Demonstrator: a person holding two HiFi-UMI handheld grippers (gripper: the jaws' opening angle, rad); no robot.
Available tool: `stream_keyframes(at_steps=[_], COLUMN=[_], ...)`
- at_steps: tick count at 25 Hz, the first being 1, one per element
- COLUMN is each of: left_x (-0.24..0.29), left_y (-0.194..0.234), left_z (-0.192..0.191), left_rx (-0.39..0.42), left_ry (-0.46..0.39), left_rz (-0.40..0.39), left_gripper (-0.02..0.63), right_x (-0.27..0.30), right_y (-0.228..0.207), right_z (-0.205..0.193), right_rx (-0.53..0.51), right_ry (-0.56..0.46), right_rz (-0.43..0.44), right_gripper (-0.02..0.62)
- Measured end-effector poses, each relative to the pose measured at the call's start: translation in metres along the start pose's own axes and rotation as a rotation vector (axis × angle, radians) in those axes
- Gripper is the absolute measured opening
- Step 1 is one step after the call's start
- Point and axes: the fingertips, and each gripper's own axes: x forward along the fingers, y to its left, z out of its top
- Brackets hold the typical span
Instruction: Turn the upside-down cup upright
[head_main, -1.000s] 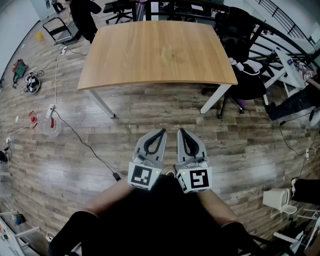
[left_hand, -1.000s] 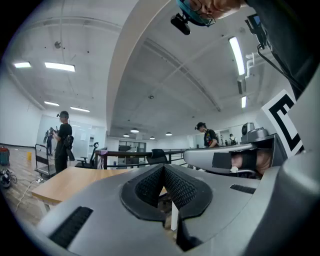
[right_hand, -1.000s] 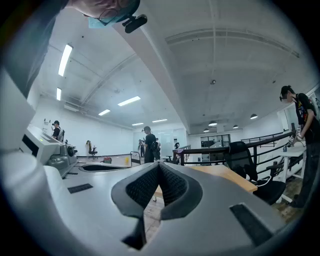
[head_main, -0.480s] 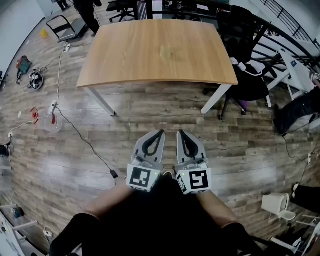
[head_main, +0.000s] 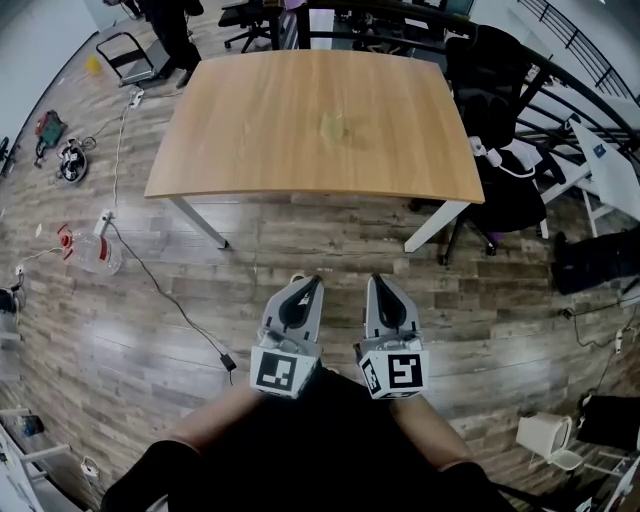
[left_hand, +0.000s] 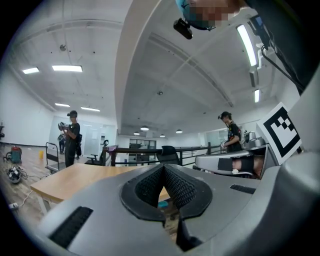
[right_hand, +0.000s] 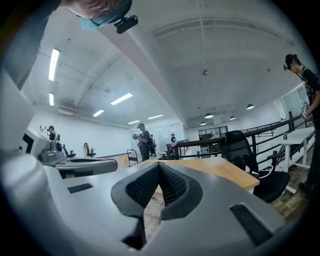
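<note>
Cup (head_main: 333, 125), pale, too small to read its orientation, sits mid wooden table (head_main: 230, 150), well apart from left gripper (head_main: 308, 283) and right gripper (head_main: 379, 283), side by side over plank floor (head_main: 150, 300), both jaws pressed together on nothing.

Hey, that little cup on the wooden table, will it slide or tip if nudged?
The cup looks small, pale and see-through, probably thin plastic, so likely light. On the smooth table it would probably slide or topple at a nudge. Too small here to judge stiffness.
</note>
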Motion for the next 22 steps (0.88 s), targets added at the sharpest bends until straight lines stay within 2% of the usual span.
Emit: stream_keyframes(at_steps=[6,9,13,17,22], left_x=[0.108,0.17,0.249,0.313,0.374], left_y=[0.1,0.156,0.224,0.268,0.295], left_z=[-0.01,-0.014,-0.021,-0.04,-0.069], left_rx=[-0.047,-0.052,-0.07,-0.051,-0.046], left_ry=[-0.009,0.018,0.047,0.087,0.123], left_rz=[0.043,0.036,0.001,-0.04,-0.04], left_gripper=[0.008,0.008,0.008,0.008,0.009], right_x=[0.136,0.217,0.318,0.394,0.458], right_y=[-0.042,-0.059,-0.071,-0.098,-0.131], right_z=[0.001,0.008,0.01,-0.007,-0.031], right_rx=[-0.053,-0.044,0.0,0.016,0.018], right_ry=[0.02,0.023,0.021,0.053,0.098], right_rz=[0.009,0.0,0.029,0.007,-0.018], right_gripper=[0.013,0.014,0.014,0.013,0.014])
